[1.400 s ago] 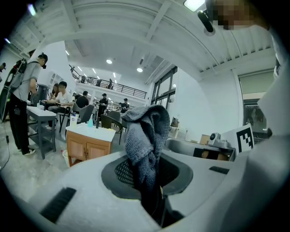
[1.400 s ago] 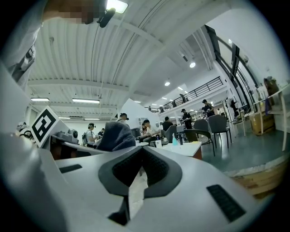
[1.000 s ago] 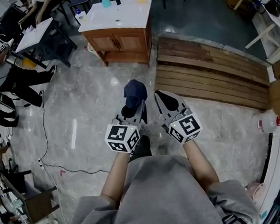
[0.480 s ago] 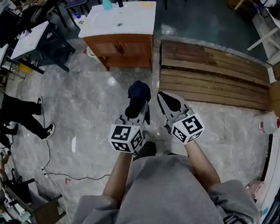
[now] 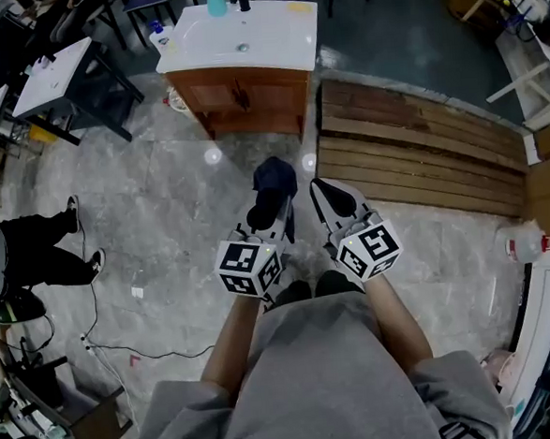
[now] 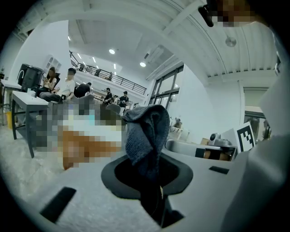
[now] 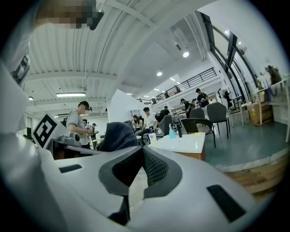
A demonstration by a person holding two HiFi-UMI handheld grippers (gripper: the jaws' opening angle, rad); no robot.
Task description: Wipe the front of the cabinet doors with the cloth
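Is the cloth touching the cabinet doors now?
Apart. The head view shows the cloth, held in the left gripper, with bare floor between it and the cabinet doors.

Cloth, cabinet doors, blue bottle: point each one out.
cloth [image 5: 274, 181]: head view, its bunched dark top.
cabinet doors [image 5: 268, 90]: head view, the wooden front.
blue bottle [image 5: 217, 2]: head view, its body.

Clothing: plain grey short-sleeved top [image 5: 314, 380], loose at the sleeves; dark shoes [image 5: 334, 281] show at its hem. Left gripper [image 5: 271, 209] and right gripper [image 5: 326, 190]: light grey moulded shells, black-lined jaws with textured pads. Each carries a white marker cube [image 5: 248, 267] printed with black square patterns.
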